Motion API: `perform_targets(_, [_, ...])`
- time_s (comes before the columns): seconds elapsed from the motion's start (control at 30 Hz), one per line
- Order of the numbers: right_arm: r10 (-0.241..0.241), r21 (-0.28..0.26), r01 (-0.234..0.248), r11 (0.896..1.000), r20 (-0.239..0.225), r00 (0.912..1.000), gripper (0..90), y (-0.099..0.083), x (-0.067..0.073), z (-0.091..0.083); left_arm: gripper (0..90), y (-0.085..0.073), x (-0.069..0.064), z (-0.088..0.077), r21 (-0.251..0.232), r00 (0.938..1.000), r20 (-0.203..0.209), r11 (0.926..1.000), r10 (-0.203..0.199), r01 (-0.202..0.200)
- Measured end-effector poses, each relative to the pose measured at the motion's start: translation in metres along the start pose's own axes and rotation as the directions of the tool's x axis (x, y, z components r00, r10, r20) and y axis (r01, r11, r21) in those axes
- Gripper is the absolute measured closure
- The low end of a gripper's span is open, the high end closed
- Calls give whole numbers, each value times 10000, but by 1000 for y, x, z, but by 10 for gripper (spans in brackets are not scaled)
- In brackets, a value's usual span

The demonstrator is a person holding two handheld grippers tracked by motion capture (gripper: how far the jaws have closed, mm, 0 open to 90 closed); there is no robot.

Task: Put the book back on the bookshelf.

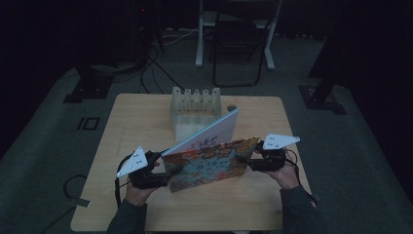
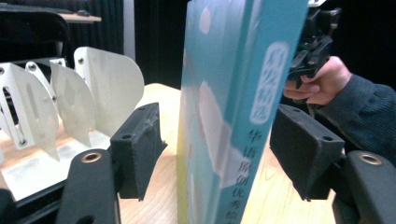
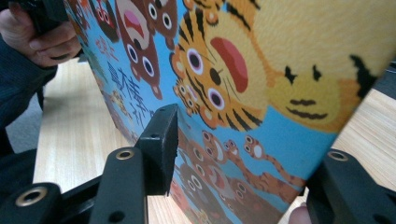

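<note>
Upright on the wooden table (image 1: 146,209), the picture book (image 1: 209,163) stands on its lower edge between the 2 grippers. The left gripper (image 2: 212,154) straddles its spine, jaws apart and clear of the cover. The right gripper (image 3: 243,154) straddles the opposite edge; whether its pads press the cover cannot be told. Just behind the book stands a white slotted rack (image 1: 195,109).
</note>
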State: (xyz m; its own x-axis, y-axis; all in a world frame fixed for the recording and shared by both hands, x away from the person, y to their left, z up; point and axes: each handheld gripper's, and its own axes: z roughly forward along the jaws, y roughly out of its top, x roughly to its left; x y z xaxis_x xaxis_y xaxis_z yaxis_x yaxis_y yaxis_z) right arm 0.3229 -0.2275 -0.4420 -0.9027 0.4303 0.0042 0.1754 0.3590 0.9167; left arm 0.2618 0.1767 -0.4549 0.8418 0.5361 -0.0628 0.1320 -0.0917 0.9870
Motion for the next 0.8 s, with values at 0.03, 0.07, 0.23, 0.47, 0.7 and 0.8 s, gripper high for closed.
perform_targets(0.03, [-24, 84, 23, 10000, 113, 9999, 479, 0, 1, 0, 323, 0, 0, 0, 2, 10000, -23, 10000, 1, -1])
perform_targets(0.07, [-49, 171, 45, 9998, 189, 9998, 480, -1, 1, 0, 310, -1, 0, 1, 11, 10000, -16, 10000, -5, 5])
perform_targets(0.23, [63, 229, -71, 9997, 366, 9993, 486, -6, 2, -5, 250, -4, -1, 7, 81, 9999, -62, 9999, -84, 84])
perform_targets(0.47, [328, 200, -343, 9992, 695, 9970, 480, -17, 0, -17, 215, -7, -3, 16, 266, 9997, -237, 9996, -7, 14])
perform_targets(0.7, [363, 239, -386, 9990, 932, 9950, 473, -26, 4, -27, 440, -10, -6, 19, 88, 9981, -439, 9990, 431, -427])
perform_targets(0.8, [414, 188, -435, 9989, 1009, 9940, 470, -29, 6, -31, 586, -10, -10, 20, 238, 9950, -583, 9965, 809, -797])
